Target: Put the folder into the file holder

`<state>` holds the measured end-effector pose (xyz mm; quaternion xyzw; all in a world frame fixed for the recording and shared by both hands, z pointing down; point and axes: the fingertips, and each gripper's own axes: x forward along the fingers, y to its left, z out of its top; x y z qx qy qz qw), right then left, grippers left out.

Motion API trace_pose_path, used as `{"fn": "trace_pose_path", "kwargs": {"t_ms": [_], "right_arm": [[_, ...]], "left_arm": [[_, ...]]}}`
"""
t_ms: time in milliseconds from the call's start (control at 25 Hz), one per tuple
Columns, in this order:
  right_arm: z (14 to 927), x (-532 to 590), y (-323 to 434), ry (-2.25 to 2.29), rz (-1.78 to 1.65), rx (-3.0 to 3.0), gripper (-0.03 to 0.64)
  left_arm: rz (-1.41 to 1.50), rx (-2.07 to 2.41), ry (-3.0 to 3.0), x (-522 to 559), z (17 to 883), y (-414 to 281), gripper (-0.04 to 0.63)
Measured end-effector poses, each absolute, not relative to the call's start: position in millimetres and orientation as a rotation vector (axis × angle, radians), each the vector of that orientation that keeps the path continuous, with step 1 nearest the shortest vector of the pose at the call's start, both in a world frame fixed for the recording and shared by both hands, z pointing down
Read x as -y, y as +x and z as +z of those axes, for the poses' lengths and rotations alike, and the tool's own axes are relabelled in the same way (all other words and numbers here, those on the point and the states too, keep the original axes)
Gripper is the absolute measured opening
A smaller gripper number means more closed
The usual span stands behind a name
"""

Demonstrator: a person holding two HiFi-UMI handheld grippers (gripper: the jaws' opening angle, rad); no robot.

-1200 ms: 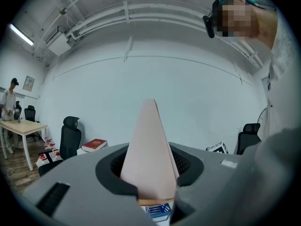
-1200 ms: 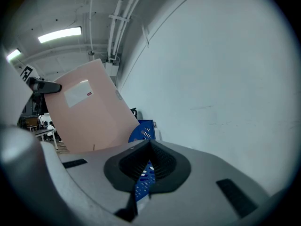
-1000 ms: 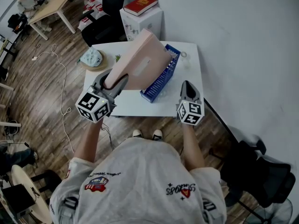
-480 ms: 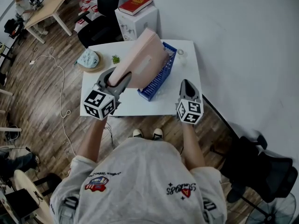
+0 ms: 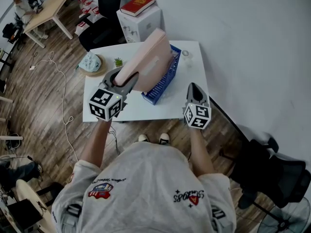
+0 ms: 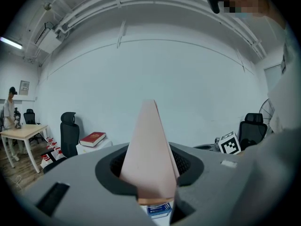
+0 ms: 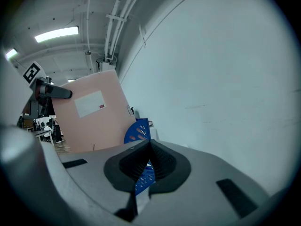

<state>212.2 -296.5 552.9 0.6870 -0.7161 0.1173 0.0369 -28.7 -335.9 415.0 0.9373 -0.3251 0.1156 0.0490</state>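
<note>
Pink folder (image 5: 148, 57) clamped in left hand-held gripper (image 5: 122, 77), long axis tilted up and away

The file holder (image 5: 164, 81) stands on the tabletop (image 5: 146, 109), right of centre. The folder (image 5: 148, 62) leans tilted over the file holder's left side. Its lower end sits between the jaws of the left hand-held gripper (image 5: 122, 79), front-left of the file holder. The right hand-held gripper (image 5: 194, 87) is front-right of the file holder, apart from it. A small plant (image 5: 118, 61) stands left of the file holder. Behind the file holder, beyond the tabletop, a box (image 5: 138, 25) carries a book (image 5: 138, 5).
</note>
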Motion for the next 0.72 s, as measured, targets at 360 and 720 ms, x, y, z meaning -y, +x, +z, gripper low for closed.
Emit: {"fn": "trace_pose_path", "kwargs": {"t_ms": [360, 720], "right_arm": [[552.8, 290.9, 216.9, 2.116, 0.367, 2.186, -0.008], [553.9, 285.8, 228.6, 2.146, 0.373, 2.163, -0.008]], "left_arm": [[0.442, 0.941, 2.824, 349.2, 416.6, -14.1, 0.152], [0.469, 0.913, 2.8, 355.6, 416.1, -0.2, 0.153]]}}
